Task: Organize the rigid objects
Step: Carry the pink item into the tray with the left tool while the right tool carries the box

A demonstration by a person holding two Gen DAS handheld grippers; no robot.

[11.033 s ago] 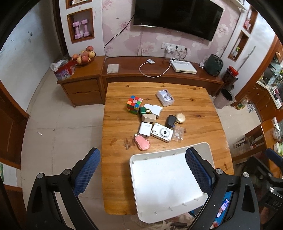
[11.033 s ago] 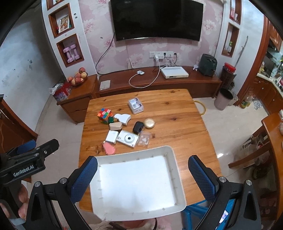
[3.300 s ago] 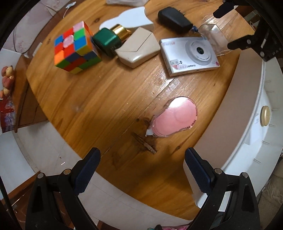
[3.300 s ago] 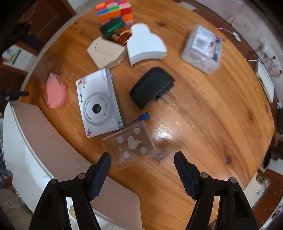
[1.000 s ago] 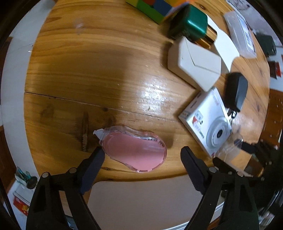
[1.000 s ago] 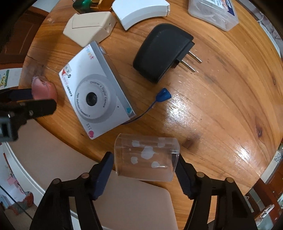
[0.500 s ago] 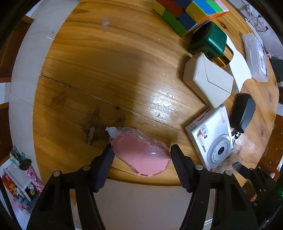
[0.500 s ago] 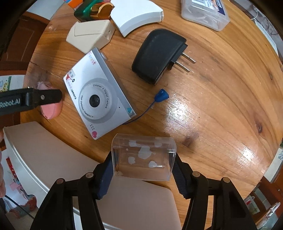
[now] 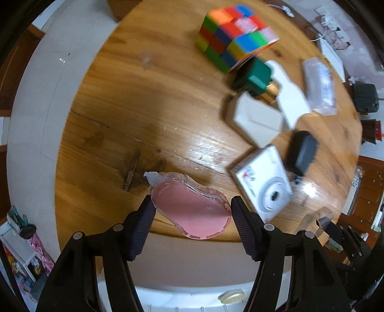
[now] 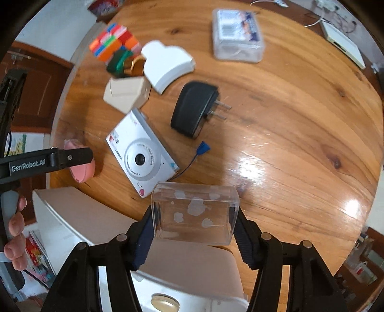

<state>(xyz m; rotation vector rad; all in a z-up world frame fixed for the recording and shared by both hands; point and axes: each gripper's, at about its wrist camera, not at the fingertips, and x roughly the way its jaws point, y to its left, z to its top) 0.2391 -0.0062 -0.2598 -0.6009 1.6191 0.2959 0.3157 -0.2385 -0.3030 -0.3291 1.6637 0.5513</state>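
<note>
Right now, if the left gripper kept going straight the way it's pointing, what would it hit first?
The pink tape dispenser. It already sits between the left gripper's fingers, so pushing on would probably press it against the wooden table beneath it. Depth is uncertain.

Colour cube (image 9: pixel 236 37) and green box (image 9: pixel 254 76) motion-blurred, white tray (image 10: pixel 72 230) cut off below.

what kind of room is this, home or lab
Most likely a home living room. A worn wooden table carries everyday clutter: a puzzle cube, a small camera and a black plug adapter. A wall socket strip with cables shows behind it.
</note>
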